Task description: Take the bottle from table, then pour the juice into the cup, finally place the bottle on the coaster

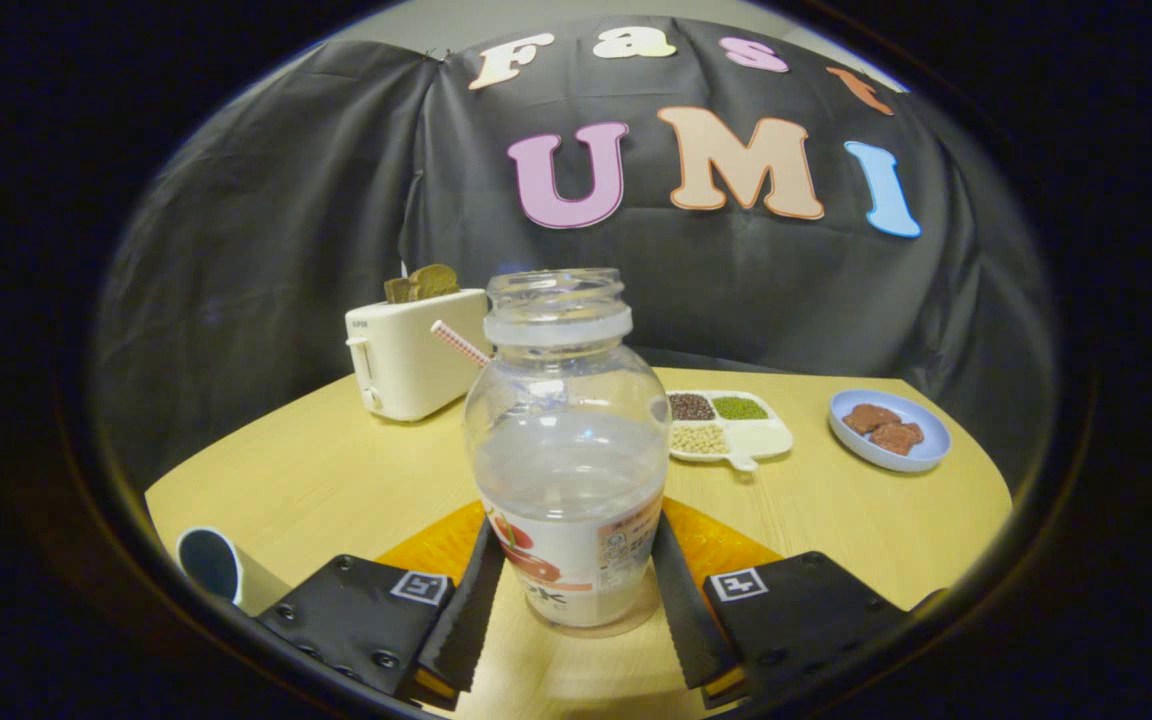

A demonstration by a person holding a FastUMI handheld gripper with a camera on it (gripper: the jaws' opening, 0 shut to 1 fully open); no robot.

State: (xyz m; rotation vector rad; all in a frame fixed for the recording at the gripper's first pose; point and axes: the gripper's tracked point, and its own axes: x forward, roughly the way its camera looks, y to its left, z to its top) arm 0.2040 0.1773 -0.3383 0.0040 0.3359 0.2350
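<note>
Gripper view: bottle (568,450) stands upright, uncapped, between the fingers (463,620), both pads pressing its lower sides, so the grip is clamped on it. Its base sits on or just above the counter (336,480); cannot tell which. Orange coaster (436,545) lies right behind the bottle. Cup (208,565) sits left of the fingers. Beyond: toaster (406,355) with toast, striped straw (459,343), divided tray (731,425) of beans, blue plate (891,430) with brown pieces.
</note>
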